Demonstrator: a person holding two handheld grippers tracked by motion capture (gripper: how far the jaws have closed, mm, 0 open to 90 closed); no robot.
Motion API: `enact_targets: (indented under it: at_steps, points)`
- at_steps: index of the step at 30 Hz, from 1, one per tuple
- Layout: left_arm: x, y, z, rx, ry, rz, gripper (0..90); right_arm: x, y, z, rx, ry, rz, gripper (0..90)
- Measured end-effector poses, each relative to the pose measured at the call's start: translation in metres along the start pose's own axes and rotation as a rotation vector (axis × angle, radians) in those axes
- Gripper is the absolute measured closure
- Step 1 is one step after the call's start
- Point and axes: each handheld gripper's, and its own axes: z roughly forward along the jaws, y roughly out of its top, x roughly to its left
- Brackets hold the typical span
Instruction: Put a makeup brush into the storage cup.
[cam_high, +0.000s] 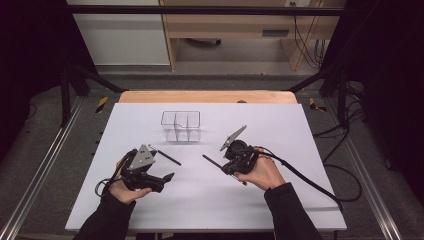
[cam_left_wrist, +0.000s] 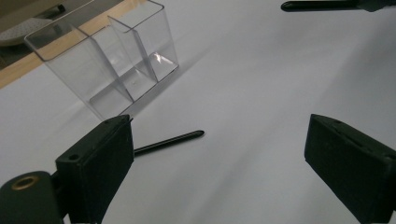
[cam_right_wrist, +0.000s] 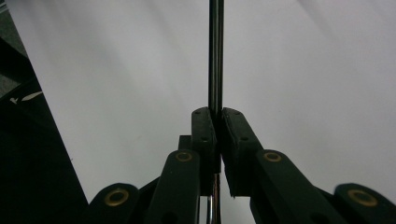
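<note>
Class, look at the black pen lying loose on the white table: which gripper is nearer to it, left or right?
Left. The open left gripper sits just beside the loose pen; the right gripper, shut on another pen, is farther off.

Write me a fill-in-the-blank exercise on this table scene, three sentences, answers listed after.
1. The right gripper is shut on a thin black ____.
2. The left gripper has its jaws ____, with nothing between them.
3. The clear organizer on the white table is split into ____ compartments.
A second black pen lies flat near the left gripper.

Missing words: pen; open; three
</note>
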Motion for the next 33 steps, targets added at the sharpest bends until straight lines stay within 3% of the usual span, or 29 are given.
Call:
enact_targets:
  at_steps: [17,33]
  points:
    - [-0.02,0.04,0.005,0.069,-0.021,0.251,8.7,0.005,0.007,-0.007,0.03,0.041,-0.035,84.4]
    - [-0.042,0.054,0.019,0.114,-0.031,0.42,10.2,0.01,0.013,-0.004,0.051,0.077,-0.042,84.4]
